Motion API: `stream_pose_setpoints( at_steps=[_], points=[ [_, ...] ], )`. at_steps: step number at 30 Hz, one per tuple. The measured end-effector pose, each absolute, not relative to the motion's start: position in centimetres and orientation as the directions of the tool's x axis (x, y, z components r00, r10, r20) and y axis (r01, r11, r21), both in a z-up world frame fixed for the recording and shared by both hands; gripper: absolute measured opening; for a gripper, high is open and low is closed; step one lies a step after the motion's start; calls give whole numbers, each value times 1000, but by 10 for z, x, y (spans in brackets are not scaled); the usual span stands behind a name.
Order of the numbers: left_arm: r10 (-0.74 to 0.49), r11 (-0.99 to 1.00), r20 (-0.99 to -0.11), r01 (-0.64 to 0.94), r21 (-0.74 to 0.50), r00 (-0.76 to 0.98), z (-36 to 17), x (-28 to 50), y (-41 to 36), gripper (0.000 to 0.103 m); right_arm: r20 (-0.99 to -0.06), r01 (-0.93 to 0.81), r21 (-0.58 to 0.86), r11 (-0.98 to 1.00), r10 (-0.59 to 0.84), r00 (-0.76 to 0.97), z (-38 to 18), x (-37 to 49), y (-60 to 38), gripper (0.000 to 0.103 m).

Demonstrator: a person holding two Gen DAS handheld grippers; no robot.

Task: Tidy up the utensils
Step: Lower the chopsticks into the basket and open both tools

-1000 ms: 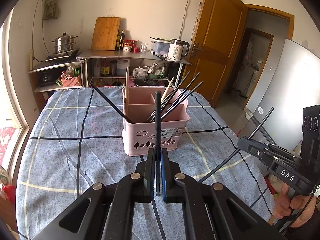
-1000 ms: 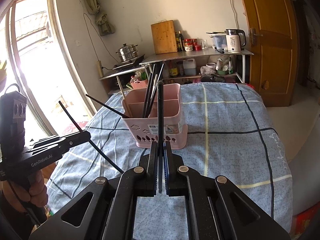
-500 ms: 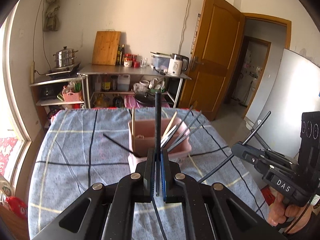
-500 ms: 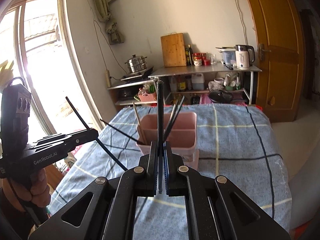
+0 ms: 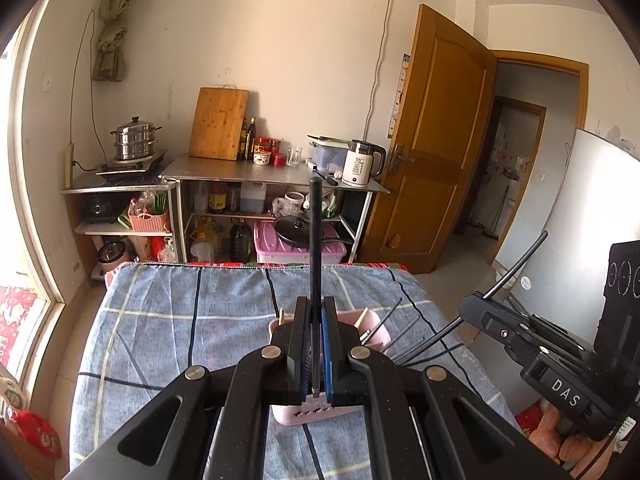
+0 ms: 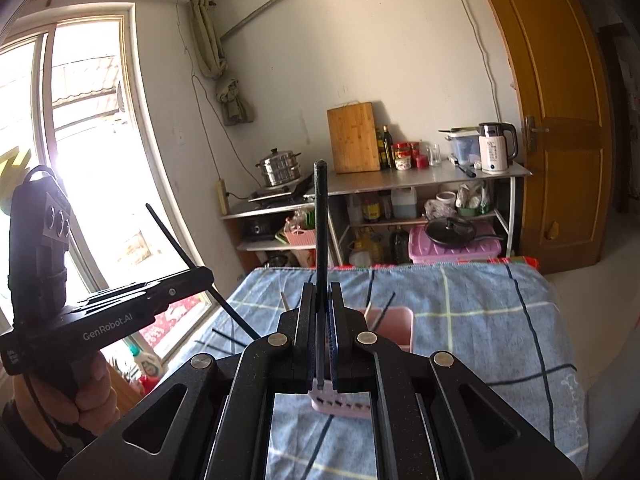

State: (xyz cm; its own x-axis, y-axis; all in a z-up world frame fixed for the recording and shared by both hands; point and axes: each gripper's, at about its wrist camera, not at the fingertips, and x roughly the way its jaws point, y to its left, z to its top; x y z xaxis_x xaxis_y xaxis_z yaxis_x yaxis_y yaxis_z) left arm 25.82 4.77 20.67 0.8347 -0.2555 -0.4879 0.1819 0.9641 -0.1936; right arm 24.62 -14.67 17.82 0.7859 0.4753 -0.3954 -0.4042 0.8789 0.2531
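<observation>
A pink utensil caddy (image 5: 375, 331) stands on the blue checked tablecloth (image 5: 168, 332), mostly hidden behind my fingers in both wrist views. Several black chopsticks (image 5: 394, 314) and a pale one lean out of it. My left gripper (image 5: 316, 314) is shut on a black chopstick (image 5: 314, 240) that points up and away, above the caddy. My right gripper (image 6: 321, 294) is shut on another black chopstick (image 6: 321, 220), also above the caddy (image 6: 396, 330). Each gripper shows in the other's view: the right gripper (image 5: 472, 308) at the right, the left gripper (image 6: 202, 276) at the left, each in a hand.
Beyond the table's far edge stands a metal shelf (image 5: 276, 170) with a kettle (image 5: 360, 162), cutting board (image 5: 218, 122) and steamer pot (image 5: 134, 138). A wooden door (image 5: 436, 140) is open at the right, a window (image 6: 80, 140) at the left. A white panel (image 5: 560, 216) leans at the right.
Both grippers have risen with their chopsticks and tilted up. The caddy has dropped lower in both views and now sits largely behind the fingers.
</observation>
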Motion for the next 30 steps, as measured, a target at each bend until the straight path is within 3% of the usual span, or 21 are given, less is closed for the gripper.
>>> stream_pose_setpoints(
  at_steps=[23, 30],
  points=[
    [-237, 971, -581, 163, -178, 779, 132, 303, 46, 5, -504, -385, 219, 896, 442, 742, 126, 280, -123, 5],
    [-238, 971, -567, 176, -164, 789, 130, 294, 43, 5, -526, -405, 231, 885, 463, 713, 121, 279, -124, 7]
  ],
)
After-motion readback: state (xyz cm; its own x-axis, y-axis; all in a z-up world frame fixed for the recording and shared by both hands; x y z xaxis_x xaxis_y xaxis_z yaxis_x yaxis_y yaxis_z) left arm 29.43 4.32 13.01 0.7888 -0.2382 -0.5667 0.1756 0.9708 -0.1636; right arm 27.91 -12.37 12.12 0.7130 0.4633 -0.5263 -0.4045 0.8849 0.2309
